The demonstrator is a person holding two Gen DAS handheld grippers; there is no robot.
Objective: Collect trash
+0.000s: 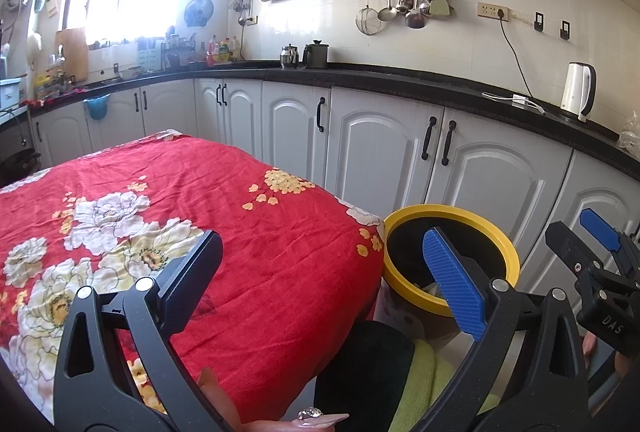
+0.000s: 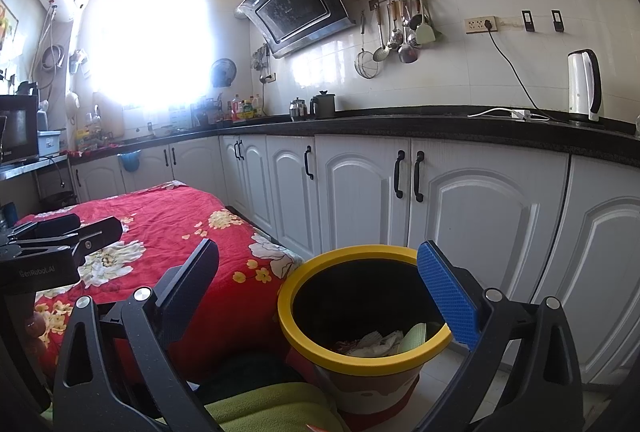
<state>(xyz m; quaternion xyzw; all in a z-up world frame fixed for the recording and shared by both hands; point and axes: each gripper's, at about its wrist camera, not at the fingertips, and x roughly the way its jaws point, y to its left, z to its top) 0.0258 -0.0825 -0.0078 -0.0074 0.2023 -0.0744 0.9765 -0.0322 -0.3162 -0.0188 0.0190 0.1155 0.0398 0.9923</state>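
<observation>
A bin with a yellow rim (image 2: 362, 352) stands on the floor beside the table; crumpled paper and wrappers (image 2: 384, 342) lie inside it. It also shows in the left wrist view (image 1: 452, 216). My right gripper (image 2: 320, 292) is open and empty, its fingers spread above the bin's mouth. My left gripper (image 1: 324, 272) is open and empty, held over the table's near right corner, left of the bin. The right gripper's fingers (image 1: 600, 232) show at the far right of the left wrist view. No trash shows on the red floral tablecloth (image 1: 224, 200).
White kitchen cabinets (image 2: 360, 188) with a black countertop (image 2: 400, 122) run close behind the bin. A white kettle (image 2: 584, 88) and pots stand on the counter. A green cloth (image 2: 272, 408) lies below the grippers.
</observation>
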